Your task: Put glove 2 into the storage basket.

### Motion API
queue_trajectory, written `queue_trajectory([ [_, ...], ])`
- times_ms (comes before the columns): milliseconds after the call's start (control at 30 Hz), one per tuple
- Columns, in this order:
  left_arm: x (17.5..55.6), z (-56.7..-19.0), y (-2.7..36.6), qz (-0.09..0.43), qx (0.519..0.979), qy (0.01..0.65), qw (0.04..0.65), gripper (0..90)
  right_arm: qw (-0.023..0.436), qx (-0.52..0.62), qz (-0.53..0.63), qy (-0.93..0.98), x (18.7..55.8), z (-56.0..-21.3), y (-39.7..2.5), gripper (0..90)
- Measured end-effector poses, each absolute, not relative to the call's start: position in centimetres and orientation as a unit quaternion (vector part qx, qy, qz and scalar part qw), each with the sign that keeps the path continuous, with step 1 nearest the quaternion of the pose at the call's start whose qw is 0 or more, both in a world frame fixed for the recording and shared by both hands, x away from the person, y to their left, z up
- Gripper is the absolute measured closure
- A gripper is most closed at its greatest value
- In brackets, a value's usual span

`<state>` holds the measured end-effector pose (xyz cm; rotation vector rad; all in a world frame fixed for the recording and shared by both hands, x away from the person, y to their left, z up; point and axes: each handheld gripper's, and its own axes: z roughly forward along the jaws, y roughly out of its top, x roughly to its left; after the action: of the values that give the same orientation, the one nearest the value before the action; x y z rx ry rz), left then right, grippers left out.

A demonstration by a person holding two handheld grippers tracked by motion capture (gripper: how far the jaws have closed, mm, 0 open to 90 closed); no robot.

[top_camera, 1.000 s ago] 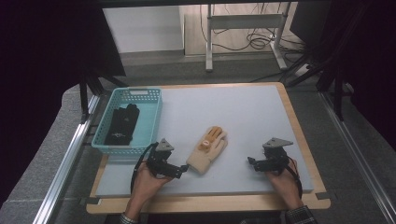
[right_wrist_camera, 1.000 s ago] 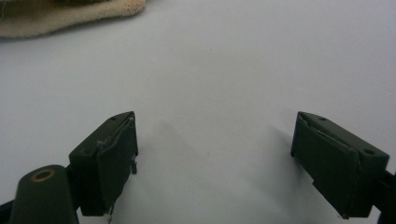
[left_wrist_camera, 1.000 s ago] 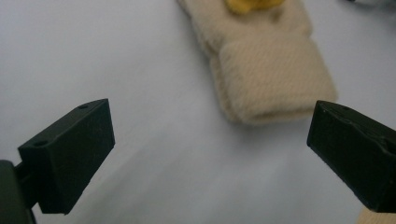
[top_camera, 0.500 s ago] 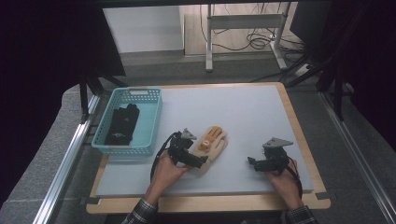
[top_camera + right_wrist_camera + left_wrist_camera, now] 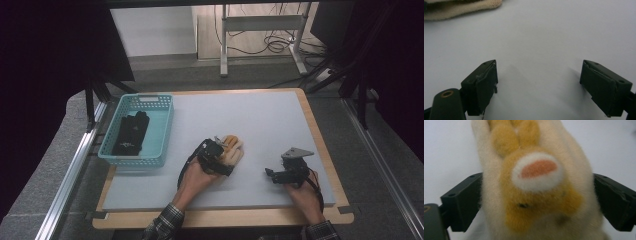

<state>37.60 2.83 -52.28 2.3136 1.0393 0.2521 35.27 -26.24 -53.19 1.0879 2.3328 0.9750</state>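
On grey table [image 5: 260, 120], cream glove [image 5: 232, 150]

Desk [image 5: 260, 120]: pale grey top, wooden edge showing along near, far and right sides. Teal basket [image 5: 137, 131] at left edge, perforated walls, dark item inside. Cream and orange plush glove [image 5: 234, 152] flat near middle, toward near side. Rest of grey surface bare on far and right portions.
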Motion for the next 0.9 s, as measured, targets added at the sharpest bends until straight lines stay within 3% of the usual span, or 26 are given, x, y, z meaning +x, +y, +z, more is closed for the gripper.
queue_trajectory([
  [167,37.6,-52.6,2.4,0.1,0.873,0.386,0.28,11.6,0.193,0.388,0.348,0.832,35.3,-53.2,-26.2,14.2],
  [333,37.3,-52.1,2.7,0.097,0.875,0.384,0.279,34.3,0.194,0.388,0.348,0.831,35.3,-53.2,-26.2,14.2],
  [467,37.3,-51.9,3.0,0.095,0.877,0.378,0.282,46.0,0.194,0.388,0.348,0.831,35.3,-53.2,-26.2,14.2],
  [667,37.6,-51.5,3.8,0.072,0.876,0.372,0.299,54.6,0.194,0.388,0.348,0.831,35.3,-53.2,-26.2,14.2],
  [900,37.9,-49.6,5.4,0.087,0.866,0.376,0.316,65.5,0.194,0.388,0.347,0.832,35.3,-53.2,-26.2,14.2],
])
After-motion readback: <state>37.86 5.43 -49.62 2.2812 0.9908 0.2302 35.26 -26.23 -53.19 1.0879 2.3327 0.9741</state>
